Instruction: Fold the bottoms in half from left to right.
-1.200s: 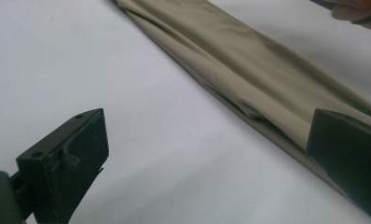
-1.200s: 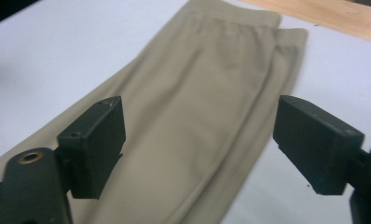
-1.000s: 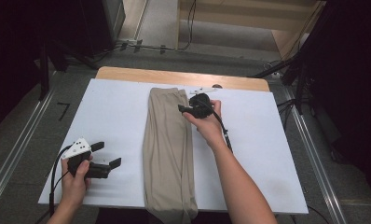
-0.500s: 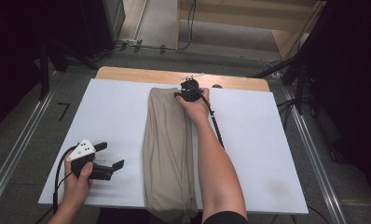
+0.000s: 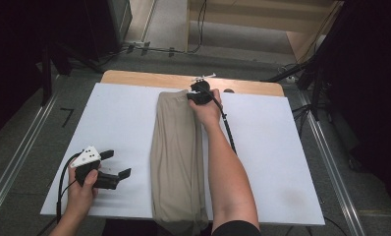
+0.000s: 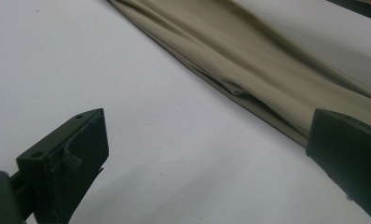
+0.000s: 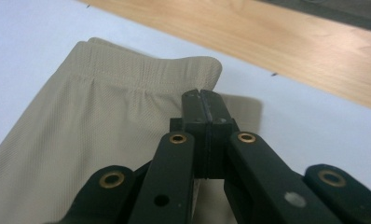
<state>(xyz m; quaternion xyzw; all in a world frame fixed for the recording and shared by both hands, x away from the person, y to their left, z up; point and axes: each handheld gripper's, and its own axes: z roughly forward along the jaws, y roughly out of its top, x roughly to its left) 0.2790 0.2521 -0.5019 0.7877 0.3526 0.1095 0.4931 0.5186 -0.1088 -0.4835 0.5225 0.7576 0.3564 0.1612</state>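
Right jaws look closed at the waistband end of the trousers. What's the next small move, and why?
Probably lift the right gripper a little and check that the waistband rises. Its jaws have just closed and meet at the trousers' far corner, but whether fabric sits between them cannot be told. The left gripper rests open on the sheet, apart.

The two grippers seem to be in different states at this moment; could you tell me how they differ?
The right gripper has its jaws closed together at the far waistband corner of the folded beige trousers; the left gripper has its jaws wide apart, with nothing between them. The right is on the cloth; the left rests on the white board beside it. Both are black and hand-held.
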